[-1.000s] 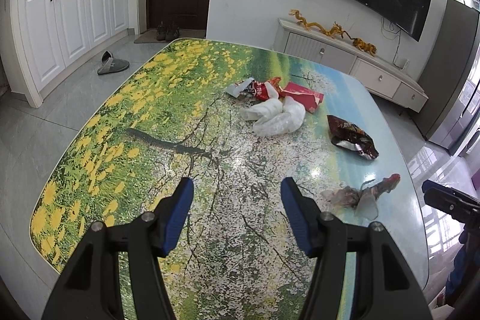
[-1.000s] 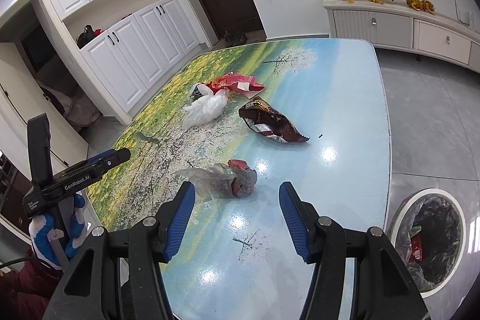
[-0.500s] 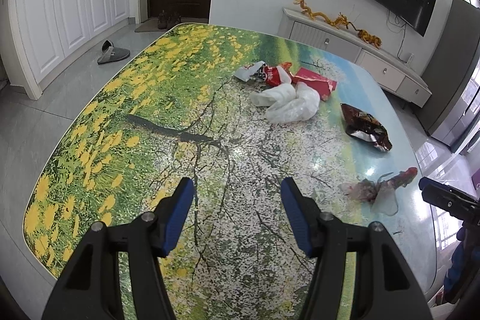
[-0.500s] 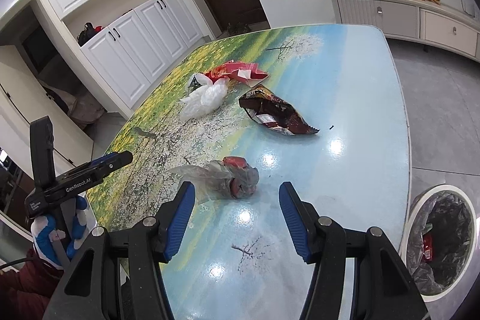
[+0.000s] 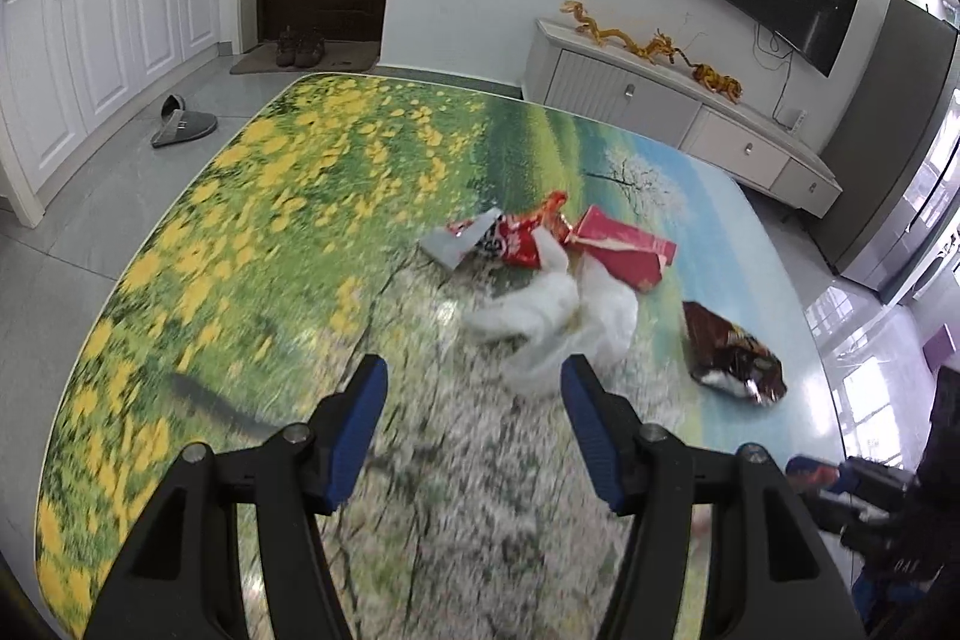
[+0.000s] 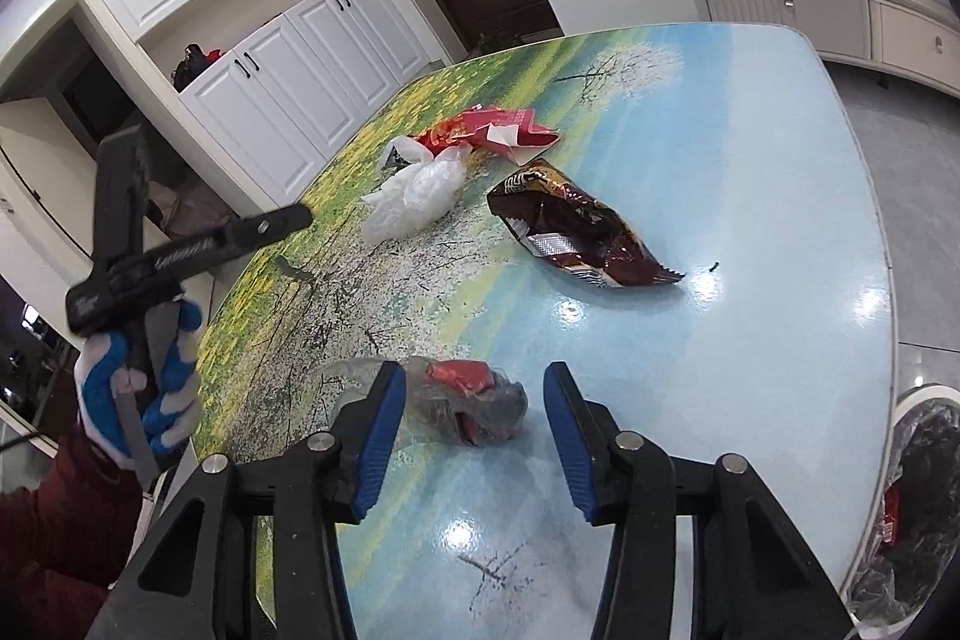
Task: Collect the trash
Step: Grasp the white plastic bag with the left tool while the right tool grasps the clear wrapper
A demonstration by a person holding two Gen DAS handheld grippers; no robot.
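Note:
Trash lies on the picture-printed table (image 5: 288,196). My left gripper (image 5: 474,382) is open and empty above it, with a crumpled white plastic bag (image 5: 558,322) just beyond its right finger. Red wrappers (image 5: 618,250) lie behind the bag, and a dark brown snack bag (image 5: 732,358) lies to the right. My right gripper (image 6: 474,388) is open, with a clear plastic wad holding something red (image 6: 468,394) between its fingers on the table. The brown snack bag (image 6: 576,226), white bag (image 6: 420,196) and red wrappers (image 6: 492,130) lie farther off.
A bin lined with a black bag (image 6: 924,508) stands on the floor off the table's right edge. A low white TV cabinet (image 5: 660,100) runs along the far wall. White cupboards (image 5: 90,34) and a grey slipper (image 5: 180,127) are at the left.
My left gripper has moved forward toward the white bag and red wrappers. My right gripper has advanced so the clear plastic wad now sits between its open fingers.

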